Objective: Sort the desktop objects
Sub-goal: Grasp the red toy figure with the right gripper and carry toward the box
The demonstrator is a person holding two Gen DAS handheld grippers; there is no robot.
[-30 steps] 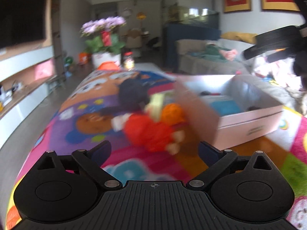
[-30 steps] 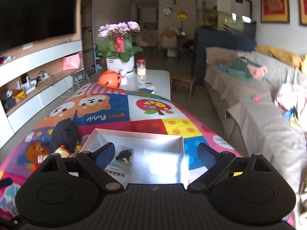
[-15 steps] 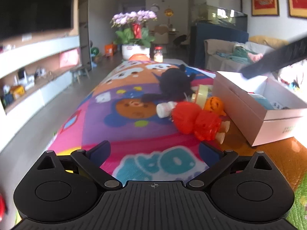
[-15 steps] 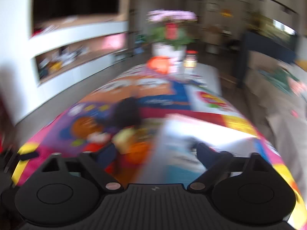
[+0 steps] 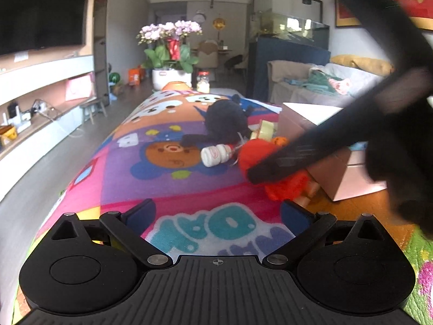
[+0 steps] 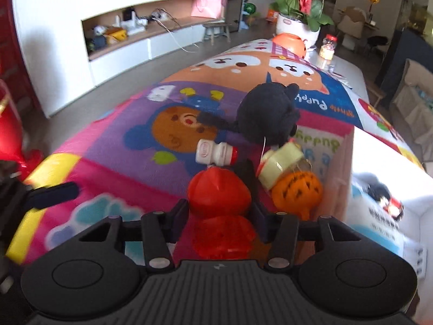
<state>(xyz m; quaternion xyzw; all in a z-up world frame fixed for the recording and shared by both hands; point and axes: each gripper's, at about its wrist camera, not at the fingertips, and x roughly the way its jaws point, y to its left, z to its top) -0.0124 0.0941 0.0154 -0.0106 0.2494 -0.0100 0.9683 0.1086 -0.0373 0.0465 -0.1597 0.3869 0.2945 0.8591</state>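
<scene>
Right gripper (image 6: pixel 219 211) jaws, just closing, flank red plush toy (image 6: pixel 217 192) on play mat (image 6: pixel 113 146) beside white box (image 5: pixel 351 178), toy's long axis running along fingers; contact unclear. Left gripper (image 5: pixel 216 212) wide, empty, farther off.

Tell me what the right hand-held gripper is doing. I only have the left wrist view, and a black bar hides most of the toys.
Observer: The right hand-held gripper has the red toy between its fingers. Its jaws have just been closing, and the pads look pressed on the toy's sides.
Operator: Say what sits right of that toy.
Observer: An orange pumpkin toy lies against the box wall, with a tape roll resting on top of it.
Operator: Report what is in the box.
Observer: A small black and red item lies on printed paper inside; it is too blurred to name.
</scene>
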